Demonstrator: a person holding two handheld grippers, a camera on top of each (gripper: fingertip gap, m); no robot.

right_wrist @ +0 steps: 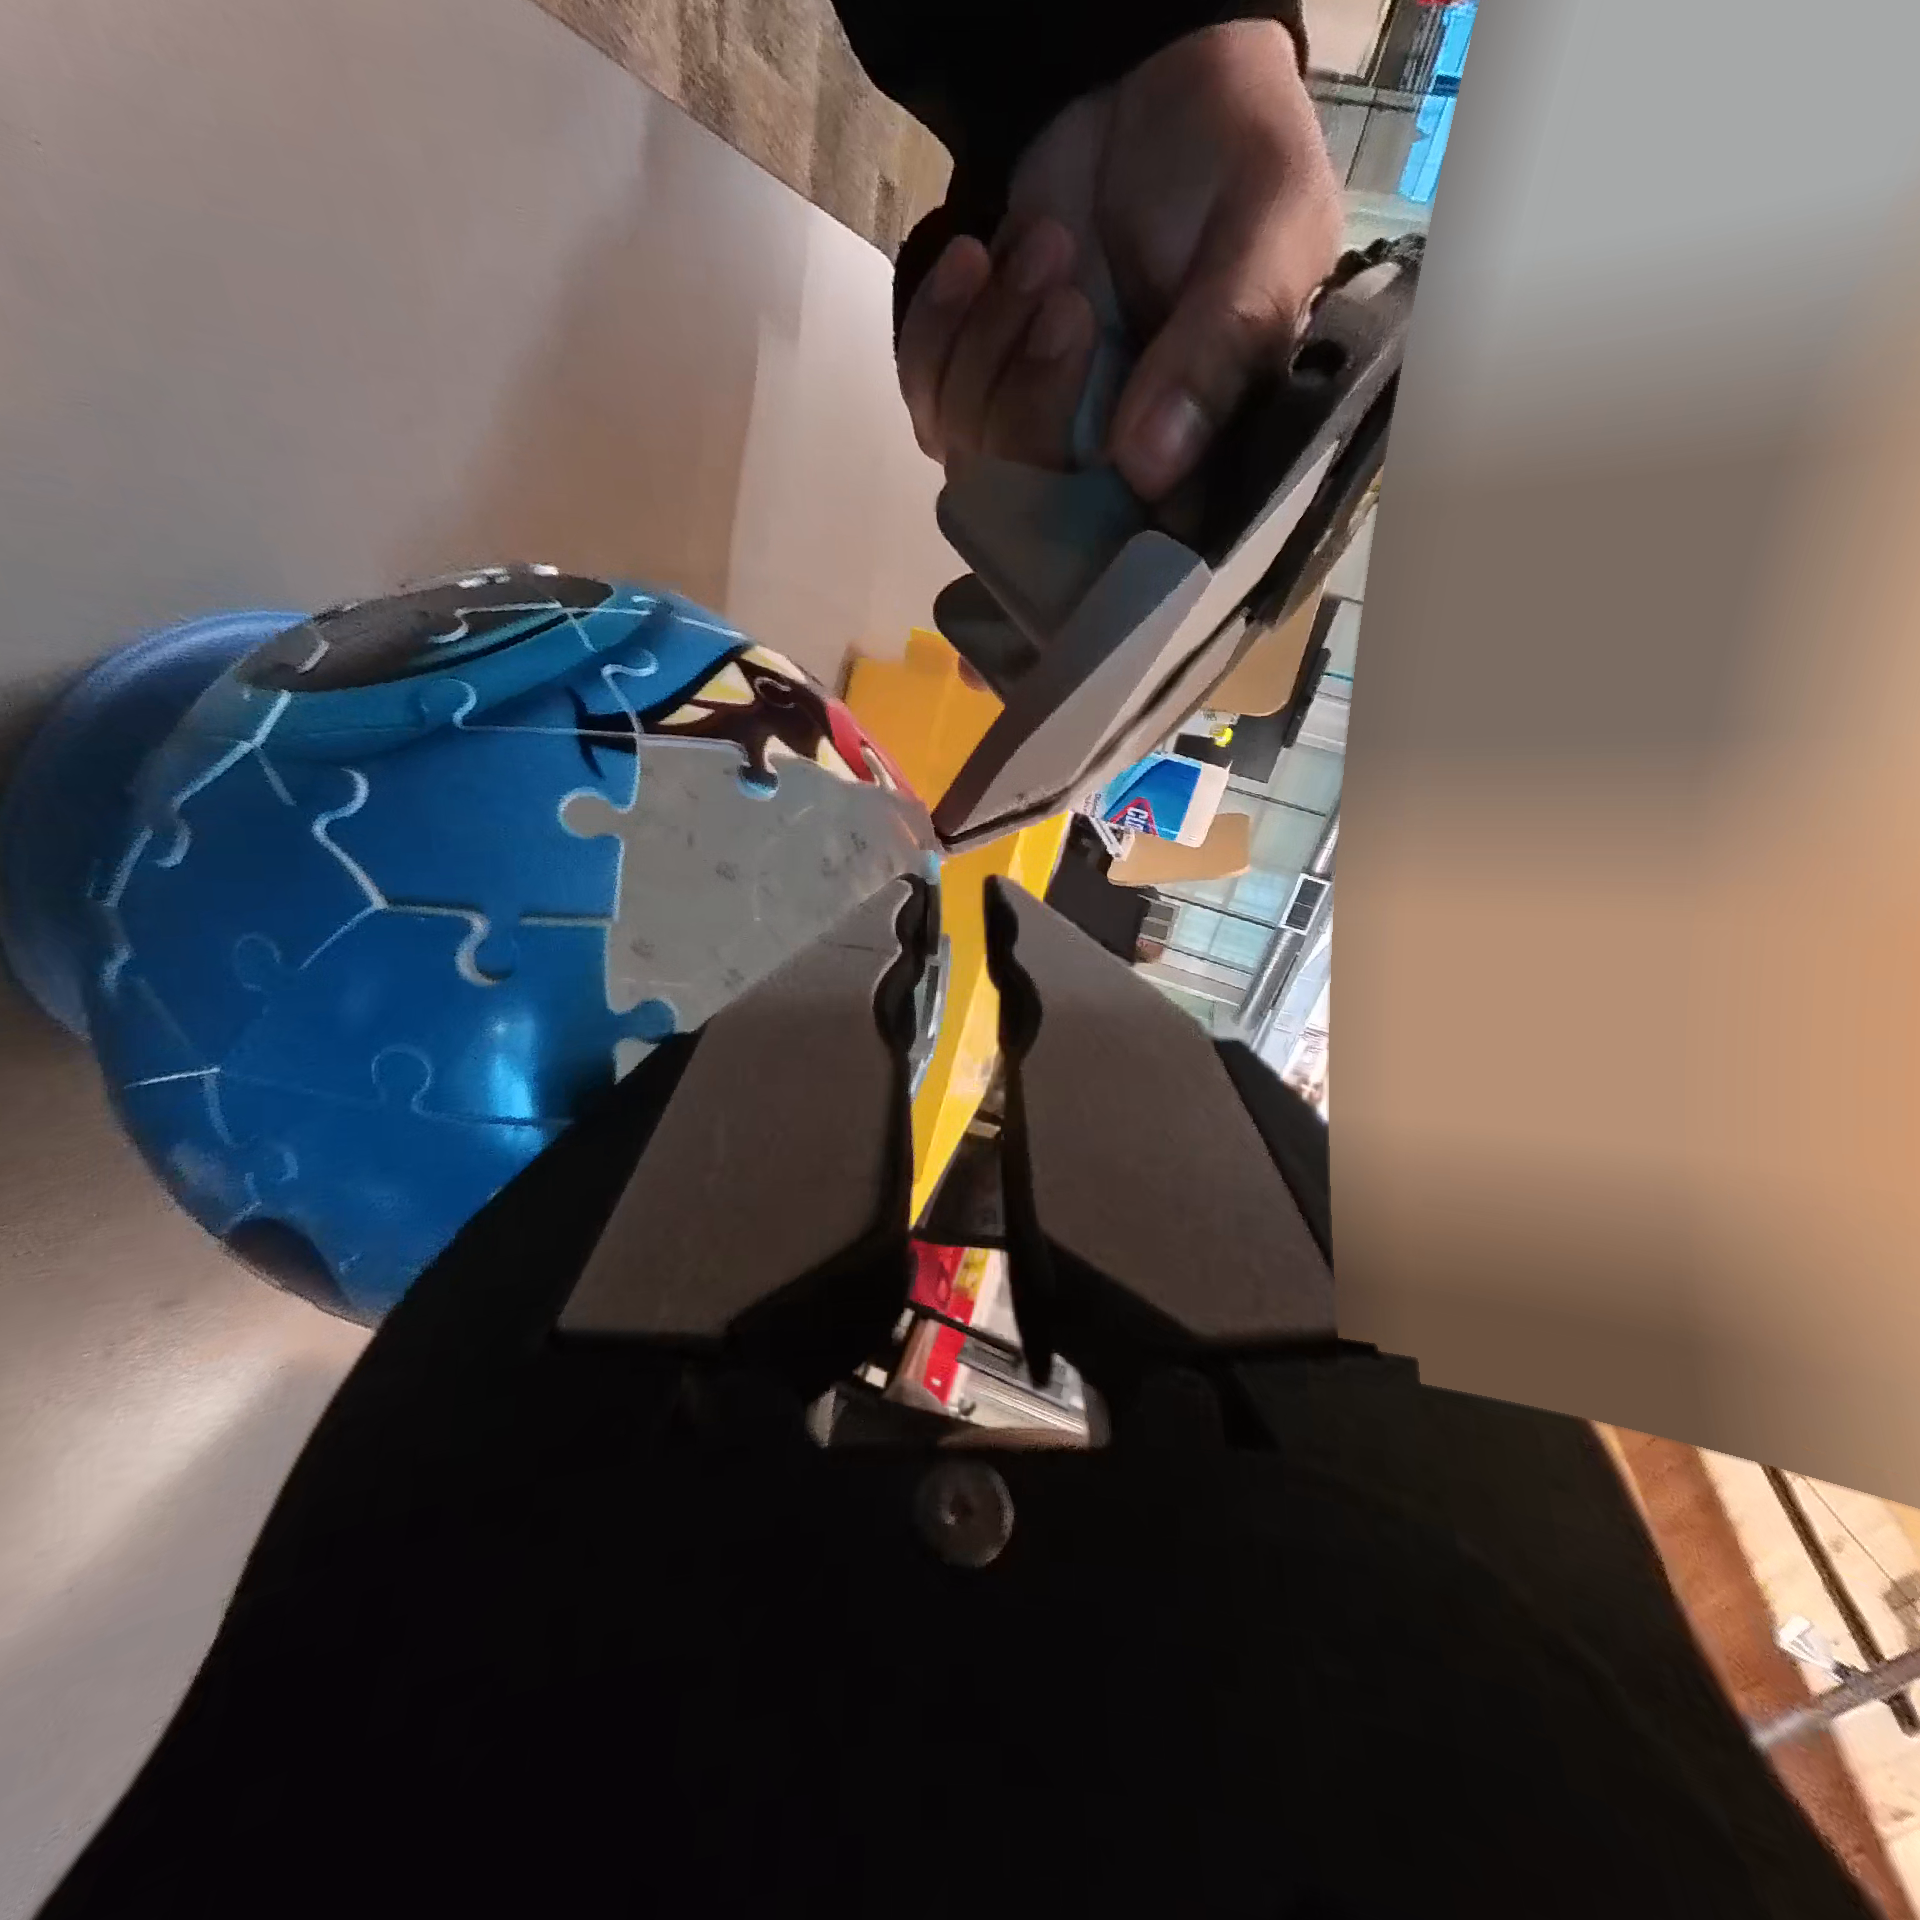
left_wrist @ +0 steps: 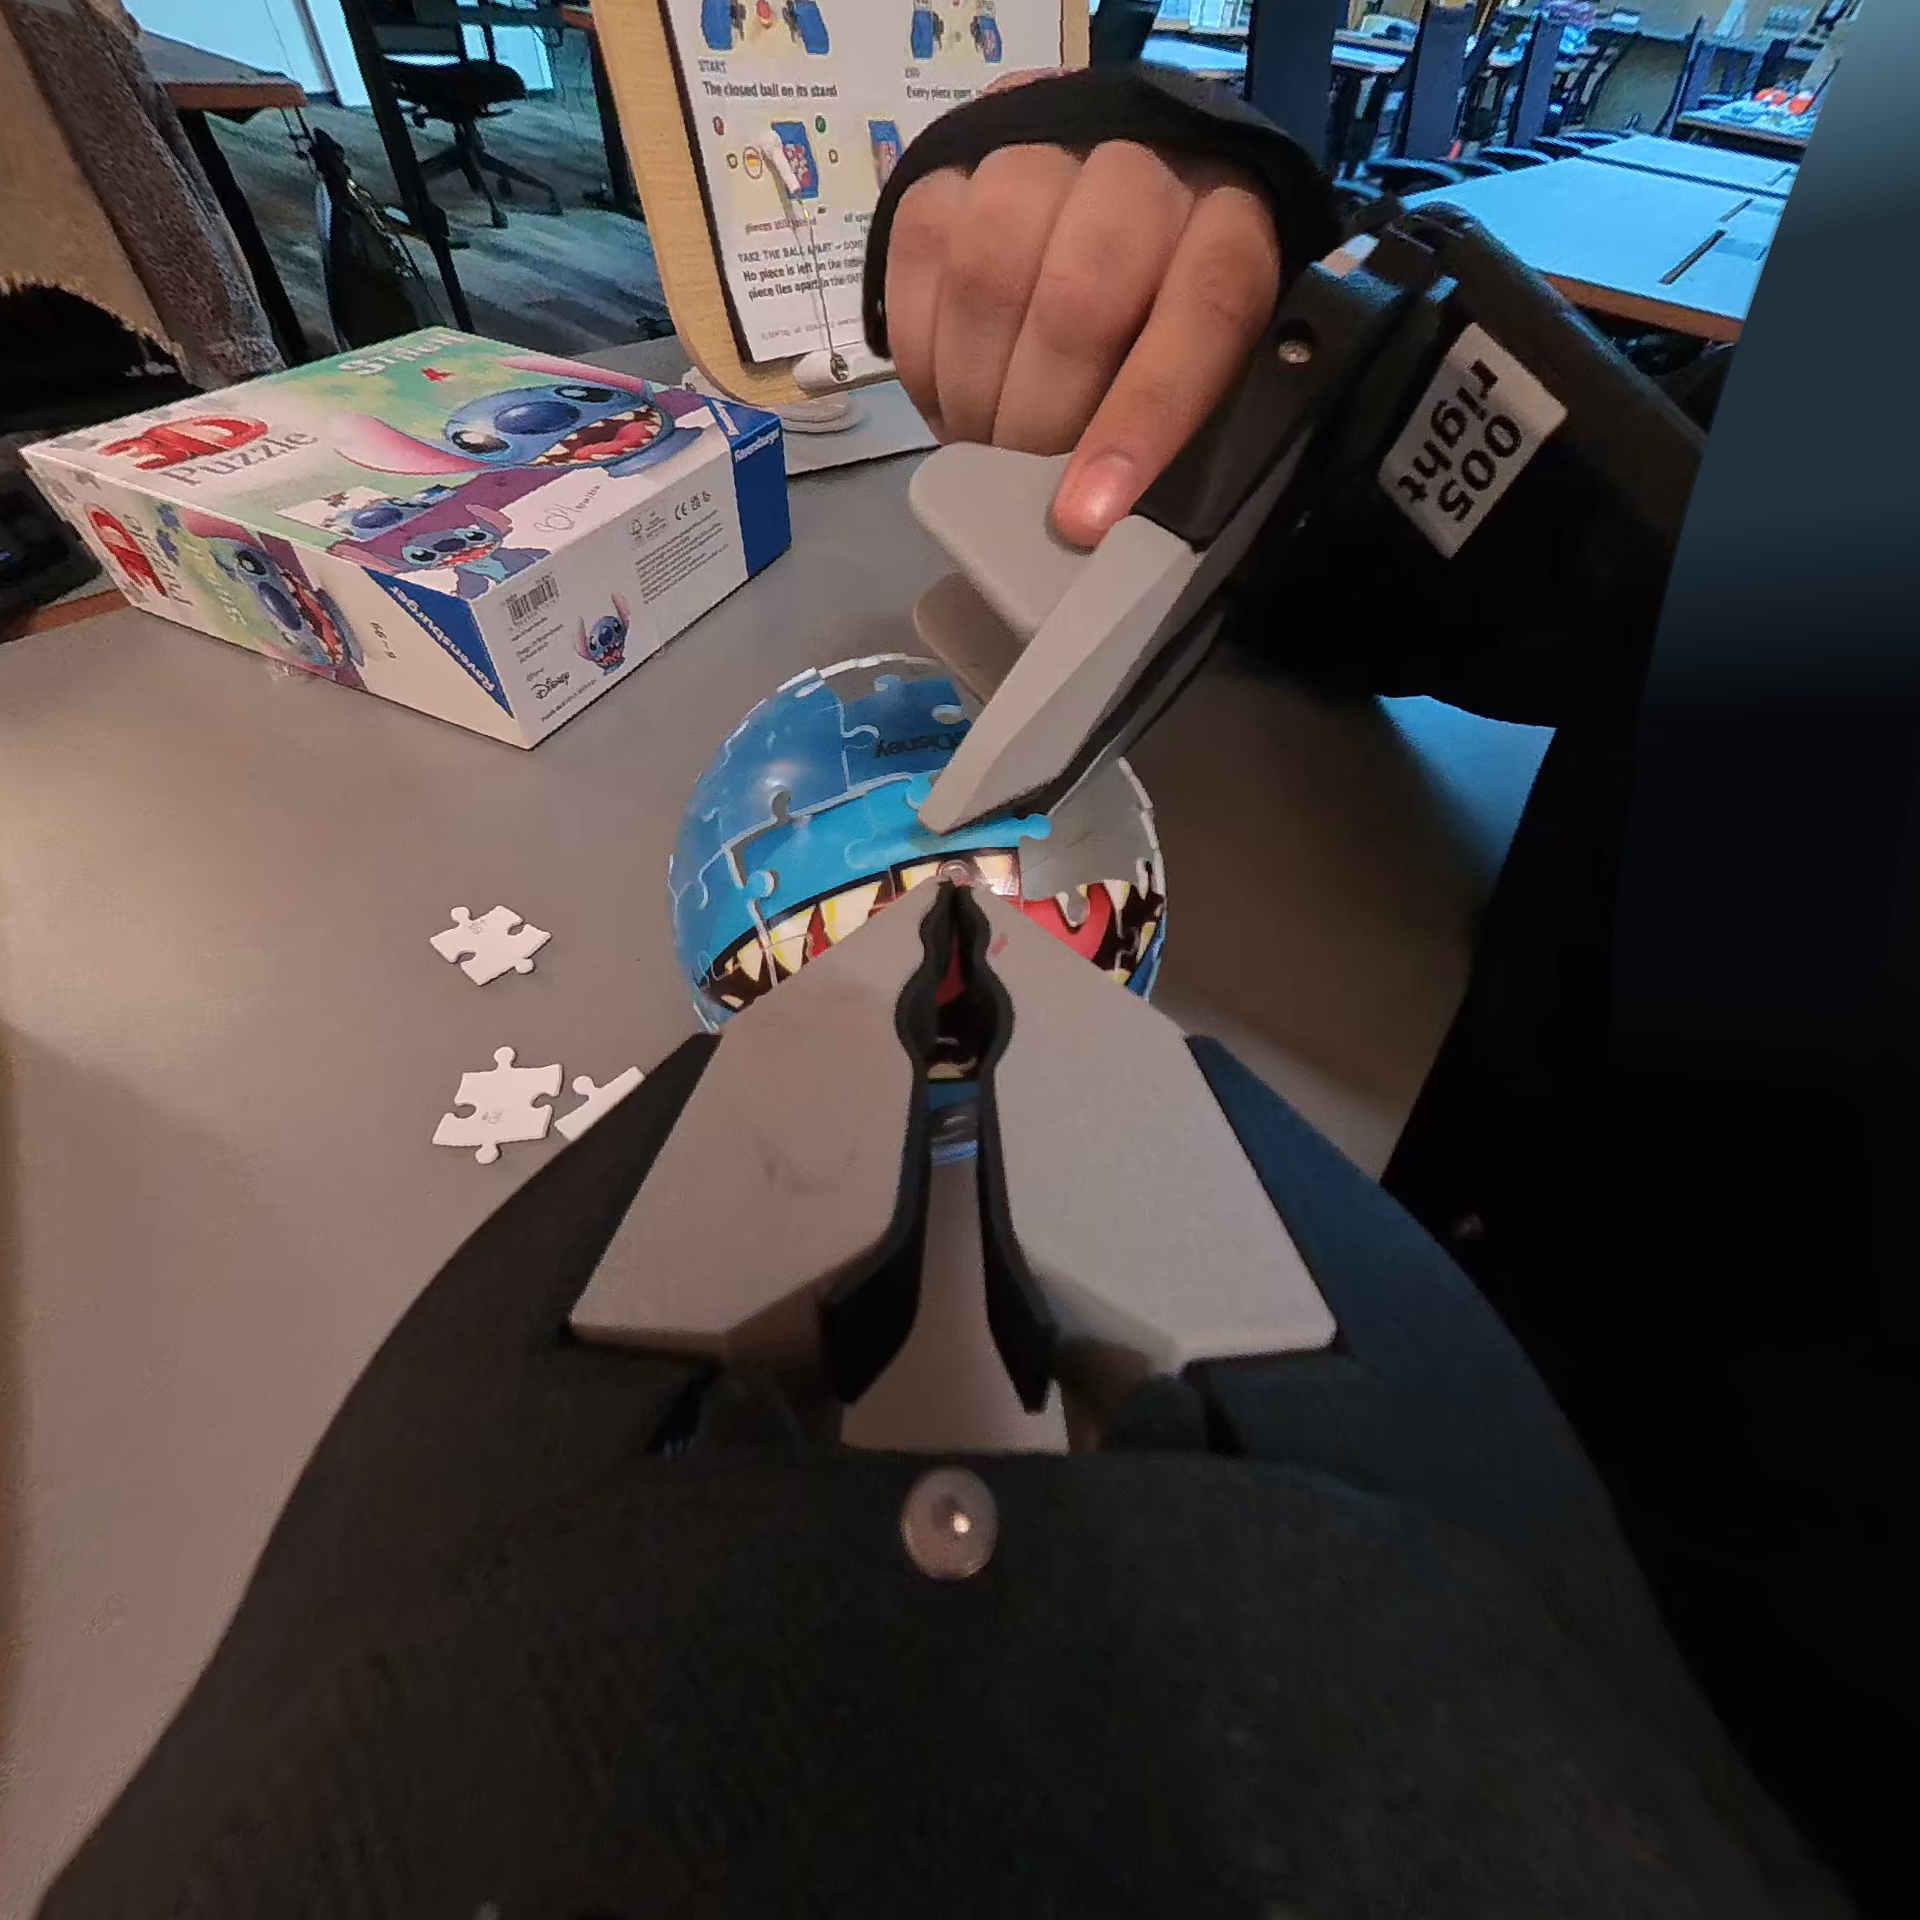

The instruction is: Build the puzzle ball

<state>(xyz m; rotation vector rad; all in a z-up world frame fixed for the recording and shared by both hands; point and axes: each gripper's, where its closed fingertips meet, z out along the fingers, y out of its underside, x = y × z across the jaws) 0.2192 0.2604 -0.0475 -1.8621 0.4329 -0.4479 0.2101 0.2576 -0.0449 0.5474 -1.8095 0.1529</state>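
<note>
Grey table (left_wrist: 260, 831), puzzle ball (left_wrist: 810, 790) touching both fingers (left_wrist: 977, 748)

Right gripper (right_wrist: 951, 899) slightly parted, tips at edge of grey unprinted gap on blue puzzle ball (right_wrist: 416, 935). Ball seated on blue stand (right_wrist: 94, 748), resting on pale table (right_wrist: 364, 312). Left gripper (right_wrist: 951, 826) opposite, held by a hand (right_wrist: 1122, 281), tips together, touching ball's rim.
</note>
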